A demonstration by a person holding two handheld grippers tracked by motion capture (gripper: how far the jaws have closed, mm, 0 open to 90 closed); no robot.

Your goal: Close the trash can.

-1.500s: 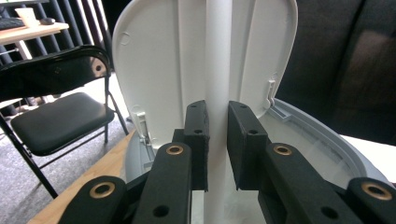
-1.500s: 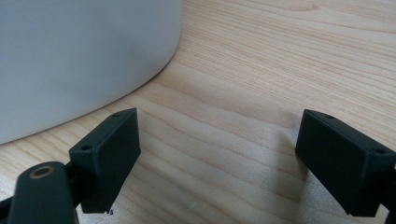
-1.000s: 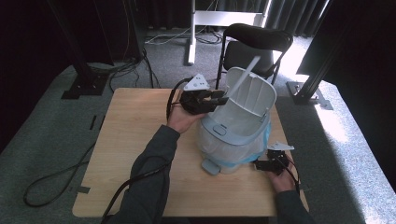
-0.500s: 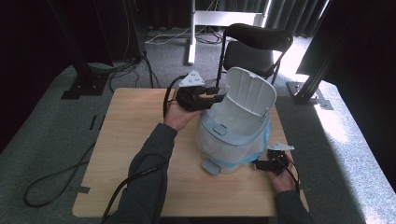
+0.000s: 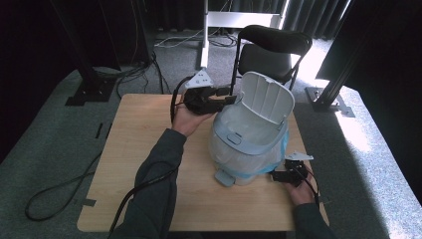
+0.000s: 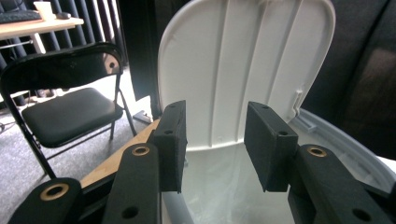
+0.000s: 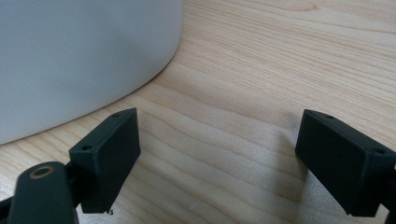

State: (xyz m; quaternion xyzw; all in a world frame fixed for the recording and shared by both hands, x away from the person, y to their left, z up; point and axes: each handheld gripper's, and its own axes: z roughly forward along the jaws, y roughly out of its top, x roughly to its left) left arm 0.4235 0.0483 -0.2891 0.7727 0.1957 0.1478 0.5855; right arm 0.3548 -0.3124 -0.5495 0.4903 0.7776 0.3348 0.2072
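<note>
The bin [image 5: 249,144] is sitting toward the right edge of the table [image 5: 149,149], and its lid [image 5: 266,97] is now standing fully upright — a second ago it was only partway up. The left gripper [image 5: 226,95] is hovering beside the lid, jaws apart and empty. The right gripper [image 5: 278,175] is resting wide open near the bin's base — the opening looks done.

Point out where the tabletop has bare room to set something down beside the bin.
The table is bare on its left half, bordered by the left forearm and the table's left edge. It is crowded on the right, where the bin and right gripper sit close together.
</note>
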